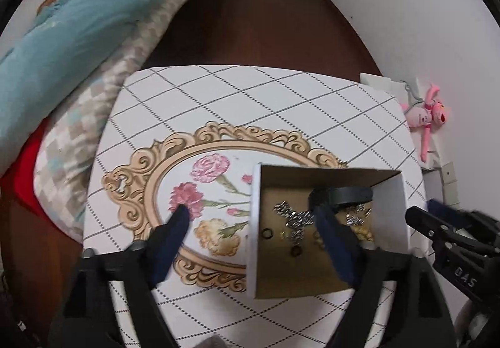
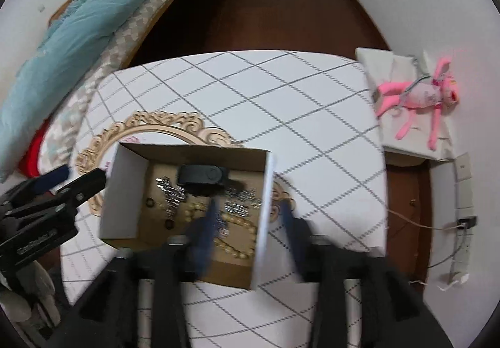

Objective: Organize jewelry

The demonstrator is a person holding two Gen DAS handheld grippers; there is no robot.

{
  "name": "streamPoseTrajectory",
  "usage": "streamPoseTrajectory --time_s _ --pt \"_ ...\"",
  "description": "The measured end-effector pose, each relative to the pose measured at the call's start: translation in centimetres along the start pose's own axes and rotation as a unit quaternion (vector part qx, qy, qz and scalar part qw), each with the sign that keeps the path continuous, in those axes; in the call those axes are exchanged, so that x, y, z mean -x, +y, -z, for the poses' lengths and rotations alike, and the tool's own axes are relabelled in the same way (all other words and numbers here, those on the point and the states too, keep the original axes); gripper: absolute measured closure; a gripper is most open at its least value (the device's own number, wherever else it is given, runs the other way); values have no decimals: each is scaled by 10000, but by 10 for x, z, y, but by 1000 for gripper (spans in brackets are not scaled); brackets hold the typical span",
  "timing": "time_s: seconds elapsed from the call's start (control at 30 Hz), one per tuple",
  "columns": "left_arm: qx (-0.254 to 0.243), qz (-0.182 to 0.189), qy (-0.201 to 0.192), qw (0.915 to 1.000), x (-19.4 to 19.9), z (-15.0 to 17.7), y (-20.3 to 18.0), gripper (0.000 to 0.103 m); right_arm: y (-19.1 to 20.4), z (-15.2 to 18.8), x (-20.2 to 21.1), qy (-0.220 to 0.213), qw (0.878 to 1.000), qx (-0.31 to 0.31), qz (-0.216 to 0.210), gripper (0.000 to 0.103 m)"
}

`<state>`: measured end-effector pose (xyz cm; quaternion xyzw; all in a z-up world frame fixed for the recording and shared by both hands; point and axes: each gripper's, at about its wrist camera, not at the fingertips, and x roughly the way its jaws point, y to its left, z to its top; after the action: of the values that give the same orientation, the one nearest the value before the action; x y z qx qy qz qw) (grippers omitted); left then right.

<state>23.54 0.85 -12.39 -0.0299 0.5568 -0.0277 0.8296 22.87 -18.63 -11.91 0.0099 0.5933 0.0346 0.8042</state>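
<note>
An open white cardboard box (image 1: 254,223) (image 2: 264,207) stands on the table. Inside lie a black band (image 1: 343,195) (image 2: 203,176), silvery rhinestone pieces (image 1: 295,218) (image 2: 172,193), small dark rings (image 1: 267,234) (image 2: 150,202) and a beaded necklace (image 2: 237,248). My left gripper (image 1: 250,216) is open and straddles the box's left wall, one finger inside. My right gripper (image 2: 250,207) is open and straddles the box's right wall, one finger inside. Both are empty.
The table (image 1: 250,98) (image 2: 281,98) has a white quilted cover with a gold-framed flower print (image 1: 206,173). A bed with a teal duvet (image 1: 78,19) lies to the left. A pink plush toy (image 2: 415,98) lies on a white stand at the right.
</note>
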Motion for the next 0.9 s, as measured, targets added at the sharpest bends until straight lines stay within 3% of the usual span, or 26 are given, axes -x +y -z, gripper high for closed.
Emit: streamPoseTrajectory --time_s 0.03,0.1,0.23,0.6,0.9 --pt "-2 -58 -28 10000 1 4 1 7 0 3 0 -15 9999 6 116 23" --pt "-42 -192 -69 9998 0 13 0 2 -1 9 -1 -11 9995 32 322 10" --pt "-111 -436 -153 9989 -2 28 0 1 -5 25 -8 79 9987 -66 494 1" --pt "-144 -509 -284 9982 6 48 -7 1 -3 44 -5 -136 9966 -219 779 1" --pt "-109 -533 -573 9969 48 64 -12 1 -1 64 44 -580 9944 -296 838 1"
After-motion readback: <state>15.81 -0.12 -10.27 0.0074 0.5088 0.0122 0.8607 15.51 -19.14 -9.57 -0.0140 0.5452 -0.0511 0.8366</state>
